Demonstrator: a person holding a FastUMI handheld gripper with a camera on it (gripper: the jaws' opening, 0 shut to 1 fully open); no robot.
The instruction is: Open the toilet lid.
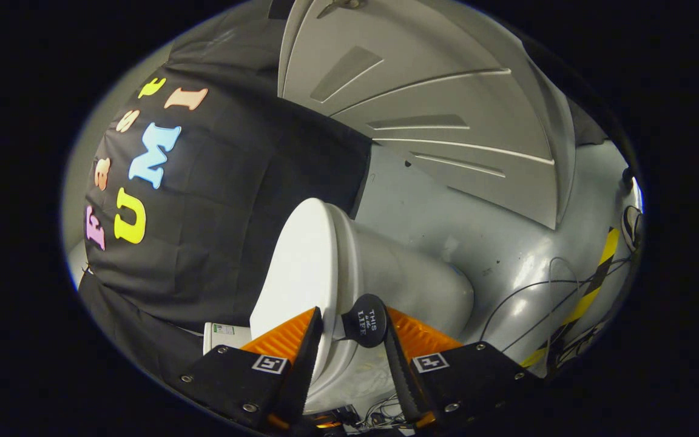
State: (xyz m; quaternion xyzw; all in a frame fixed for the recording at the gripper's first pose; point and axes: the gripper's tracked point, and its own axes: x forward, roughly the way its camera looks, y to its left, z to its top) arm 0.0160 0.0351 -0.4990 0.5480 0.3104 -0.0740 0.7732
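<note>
The white toilet appears rolled on its side in the gripper view. Its lid (301,261) faces the black cloth, and the bowl (416,285) lies on the side of the grey floor. A black round tab (366,320) sits at the lid's near rim. My gripper (352,315) has its orange fingers around that rim. One finger (292,340) lies on the lid's outer face and the other finger (413,337) presses against the black tab. The lid rests close against the bowl; I cannot tell whether a gap has opened between them.
Beyond the bowl, a grey floor (507,243) carries thin cables (543,291) and a yellow-black tape strip (592,285). Past the toilet rises a white ribbed panel (434,115). A white box (222,335) with a small label sits beside the lid-side finger.
</note>
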